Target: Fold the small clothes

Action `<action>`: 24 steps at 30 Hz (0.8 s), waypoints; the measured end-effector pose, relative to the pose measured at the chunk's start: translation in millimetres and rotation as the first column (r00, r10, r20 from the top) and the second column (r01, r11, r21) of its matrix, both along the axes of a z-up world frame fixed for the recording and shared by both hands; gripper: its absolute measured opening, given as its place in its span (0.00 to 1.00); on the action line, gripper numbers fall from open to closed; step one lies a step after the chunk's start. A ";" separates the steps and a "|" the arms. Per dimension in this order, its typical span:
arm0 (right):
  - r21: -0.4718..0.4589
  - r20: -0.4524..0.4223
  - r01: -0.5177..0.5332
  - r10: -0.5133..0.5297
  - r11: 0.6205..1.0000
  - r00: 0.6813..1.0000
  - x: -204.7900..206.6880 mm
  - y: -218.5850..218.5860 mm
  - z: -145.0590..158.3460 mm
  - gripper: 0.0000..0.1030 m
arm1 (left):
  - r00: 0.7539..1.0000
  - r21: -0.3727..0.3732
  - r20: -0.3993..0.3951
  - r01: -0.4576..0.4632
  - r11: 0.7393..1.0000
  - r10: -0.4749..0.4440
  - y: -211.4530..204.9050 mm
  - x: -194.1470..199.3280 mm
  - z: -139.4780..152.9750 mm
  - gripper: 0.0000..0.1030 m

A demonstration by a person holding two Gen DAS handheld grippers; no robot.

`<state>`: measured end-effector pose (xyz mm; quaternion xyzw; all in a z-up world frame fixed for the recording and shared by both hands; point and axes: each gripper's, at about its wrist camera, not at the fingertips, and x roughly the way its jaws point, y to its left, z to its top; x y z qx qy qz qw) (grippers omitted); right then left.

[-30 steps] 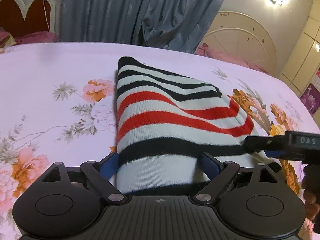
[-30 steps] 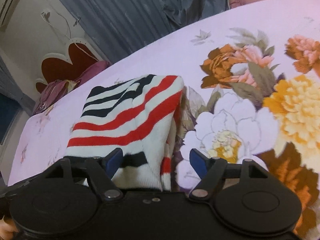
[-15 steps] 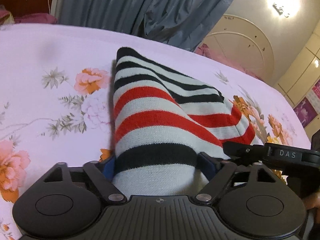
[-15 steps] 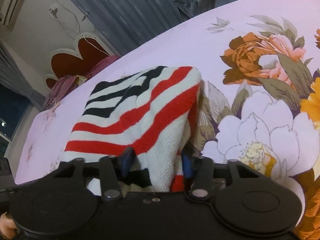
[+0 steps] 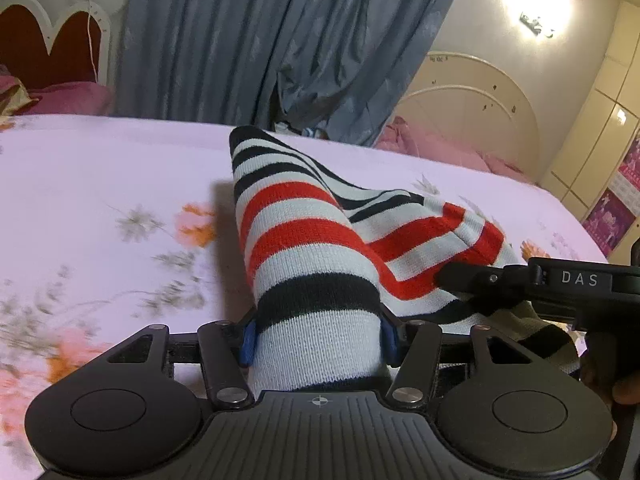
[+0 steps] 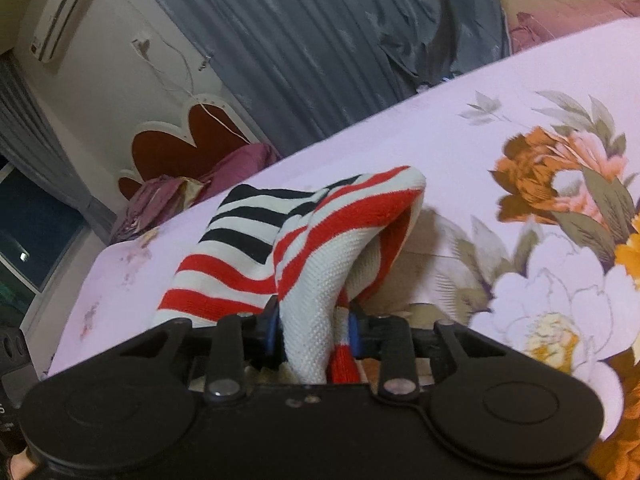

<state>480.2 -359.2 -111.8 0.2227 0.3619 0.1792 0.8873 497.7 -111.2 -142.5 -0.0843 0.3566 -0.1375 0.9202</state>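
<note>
- The striped knit garment point(image 5: 316, 248) lay partly on the floral bed sheet point(image 5: 100, 184) and was partly lifted off it; its near edge was raised at two places, while the far end with the black stripes rested on the bed.
- The left hand-held gripper point(image 5: 318, 338) was clamped on a bunched white-and-black section of the near edge, cloth filling the gap between the blue pads; the right hand-held gripper point(image 6: 314, 330) was closed tight on a narrower pinch of white and red knit.
- In the left view the right tool's black finger point(image 5: 472, 280) sat against the red stripe, close beside the left grasp; the two tools could knock together if brought nearer.
- The right pinch looked thin and possibly took in more than one layer; I judged that a sharp pull could slip the knit out of it, or drag a hidden under-layer along and spoil the fold.
- The fabric between the grasps hung in a loose ridge; if the two holds travelled unevenly, the fold line would likely come down skewed.
- The soft sheet might drag or wrinkle under the resting end, shifting the garment; whether the far end was lying flat could not be told from either view.
</note>
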 end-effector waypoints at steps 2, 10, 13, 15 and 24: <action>0.001 0.008 -0.007 0.007 1.000 1.000 -3.0 14.8 6.0 0.29 | 1.000 0.001 0.012 -0.002 1.000 0.002 17.2 -5.0 5.1 0.54; -0.020 0.036 -0.030 0.030 0.999 0.999 -4.3 108.4 19.7 0.29 | 0.999 -0.026 0.040 -0.016 1.000 0.017 128.5 -13.8 16.3 0.54; -0.020 0.037 -0.011 0.011 1.000 0.999 -4.7 159.7 16.4 0.29 | 0.999 -0.029 0.038 -0.017 0.999 0.018 179.3 -11.4 12.3 0.54; -0.024 0.033 -0.011 0.012 1.000 0.999 -0.9 189.6 13.0 0.29 | 0.999 -0.028 0.030 -0.025 0.999 0.026 212.5 -6.1 8.0 0.54; -0.015 0.001 -0.070 0.070 0.997 0.998 28.0 296.9 -17.7 0.29 | 0.997 -0.009 -0.008 -0.078 0.997 0.078 321.6 5.0 -21.1 0.54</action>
